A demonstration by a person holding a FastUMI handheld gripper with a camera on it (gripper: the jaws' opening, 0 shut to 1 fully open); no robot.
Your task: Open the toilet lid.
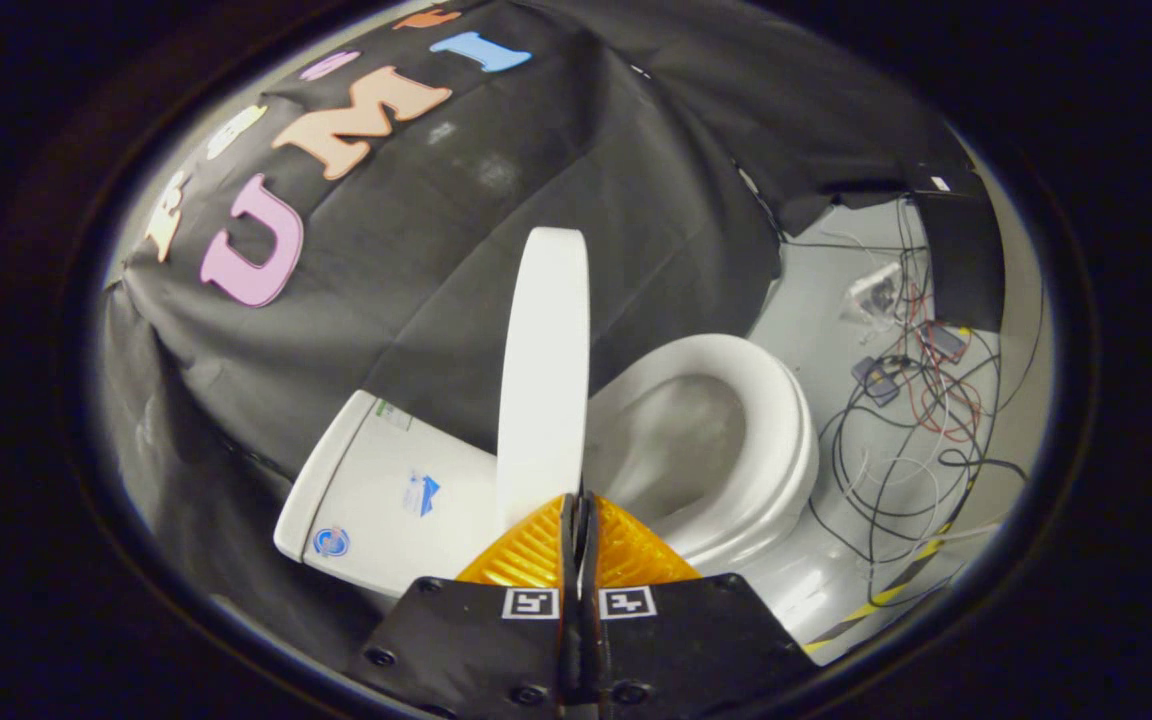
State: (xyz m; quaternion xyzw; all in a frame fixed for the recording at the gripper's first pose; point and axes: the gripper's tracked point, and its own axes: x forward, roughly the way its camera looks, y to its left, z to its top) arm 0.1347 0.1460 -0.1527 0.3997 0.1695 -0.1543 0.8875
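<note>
The white toilet lid [543,380] stands raised, seen nearly edge-on, well off the white seat [781,440] and the open bowl [676,440]. To the lid's other side lies the white tank [386,490] with small stickers. My gripper [576,498] has its two orange fingers [531,555] pressed together, with only a thin dark line between them. The fingertips sit right at the lid's near edge, and the lid's lower end is hidden behind the left finger. Nothing is held between the fingers.
Black cloth hangs behind the toilet. On the grey floor [816,330] beyond the seat lies a tangle of black and red cables [911,420] with small electronic parts, and a black box [956,255] stands farther off. A yellow-black tape strip [886,595] marks the floor.
</note>
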